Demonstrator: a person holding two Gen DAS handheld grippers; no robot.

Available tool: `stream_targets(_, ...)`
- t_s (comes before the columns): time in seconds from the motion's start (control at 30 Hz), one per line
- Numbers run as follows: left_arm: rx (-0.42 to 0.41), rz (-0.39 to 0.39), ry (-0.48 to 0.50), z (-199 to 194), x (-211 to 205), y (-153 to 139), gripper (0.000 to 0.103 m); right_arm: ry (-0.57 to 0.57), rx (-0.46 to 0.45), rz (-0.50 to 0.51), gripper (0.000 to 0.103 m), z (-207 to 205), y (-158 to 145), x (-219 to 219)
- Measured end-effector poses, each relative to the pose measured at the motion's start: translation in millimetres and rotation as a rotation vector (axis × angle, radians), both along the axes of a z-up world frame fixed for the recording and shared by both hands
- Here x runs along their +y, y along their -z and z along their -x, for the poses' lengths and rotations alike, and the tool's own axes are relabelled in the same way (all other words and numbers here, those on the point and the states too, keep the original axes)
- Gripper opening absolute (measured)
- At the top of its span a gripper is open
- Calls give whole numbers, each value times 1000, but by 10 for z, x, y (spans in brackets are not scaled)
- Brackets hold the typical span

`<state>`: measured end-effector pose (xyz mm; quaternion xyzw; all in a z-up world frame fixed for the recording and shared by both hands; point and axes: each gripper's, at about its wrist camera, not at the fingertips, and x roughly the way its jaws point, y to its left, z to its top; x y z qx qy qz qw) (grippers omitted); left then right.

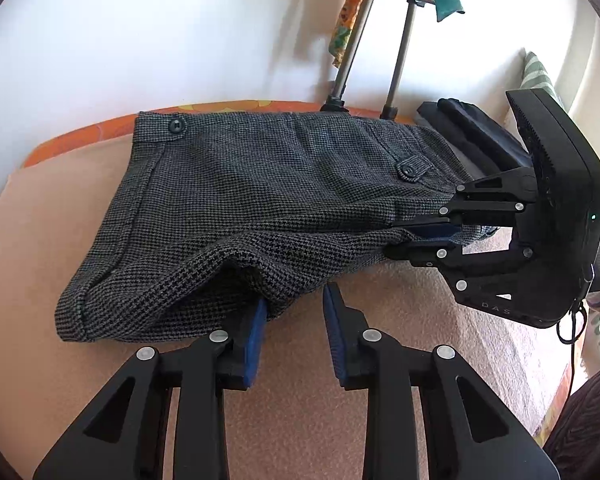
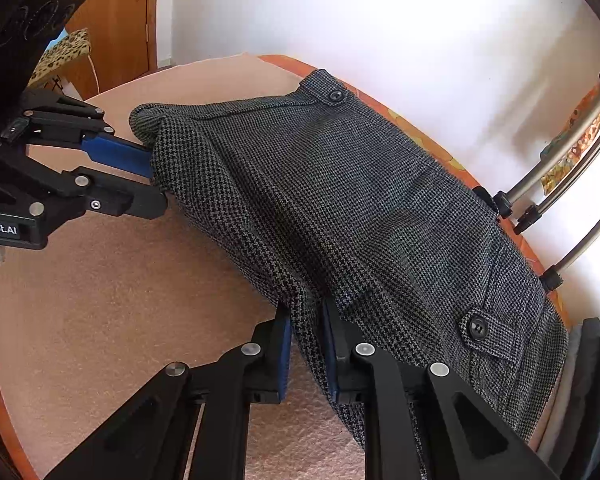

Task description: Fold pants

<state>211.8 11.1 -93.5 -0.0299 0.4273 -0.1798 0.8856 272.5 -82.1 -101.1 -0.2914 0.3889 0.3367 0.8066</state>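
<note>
Left wrist view: grey houndstooth pants (image 1: 236,200) lie folded across the pink-covered desk (image 1: 60,240), waistband with its two buttons along the far edge, a doubled layer of cloth bunched along the near edge. Left gripper (image 1: 294,328) sits at that near edge with fingers (image 1: 256,340) apart; one blue pad touches or slips just under the fabric lip, the other stands clear on the desk, so nothing is pinched. Right gripper (image 1: 416,240) comes in from the right with fingers narrowed onto the cloth edge. Right wrist view confirms: right gripper (image 2: 306,344) holds a ridge of the pants (image 2: 340,200) between its pads, while the left gripper (image 2: 156,178) has its blue finger against the far-left corner. Judgement: mid-fold, upper layer being carried or settled; right end secured, left end not. Next move likely needs the left fingers closed on the corner, then both ends moved together to keep the edge straight. Dark folded clothes (image 1: 472,128) are stacked at the right.
</note>
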Motion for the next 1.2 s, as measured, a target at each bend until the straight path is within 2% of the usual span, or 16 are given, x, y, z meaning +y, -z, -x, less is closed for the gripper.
stream_targets(0.1,17,37,20,36,72,-25,9,11,9,-23,7,15,-63,-44)
stream_targets(0.17,47,84,28,103,167,-34,8,7,14,-36,7,47,-92,-64)
stream_targets(0.23,88,94,41,189,210,3,7,-12,33,-33,7,113,-75,-58)
stream_targets(0.33,157,85,41,266,288,121,2,-74,70,9,19,245,15,-44)
stream_targets(0.4,177,78,42,303,337,167,2,-102,85,-19,32,319,-39,-74)
stream_targets(0.53,153,114,15,376,489,85,2,-93,150,-225,36,283,-336,-116)
stream_targets(0.6,116,137,-23,409,617,-26,2,-60,147,-250,36,192,-390,-7)
stream_targets(0.7,71,119,-102,424,815,-148,3,-55,145,-261,33,103,-370,273)
stream_targets(0.77,65,116,-159,410,965,-179,8,-60,148,-251,32,81,-307,470)
stream_targets(0.9,70,142,-273,327,1227,-165,39,-56,138,-205,31,70,-128,747)
stream_targets(0.93,78,161,-289,297,1275,-145,42,-47,137,-191,31,72,-76,771)
stream_targets(1.03,95,176,-318,197,1336,-51,43,11,142,-147,29,-38,96,788)
stream_targets(1.2,146,224,-360,11,1353,137,43,53,159,-169,30,-107,139,769)
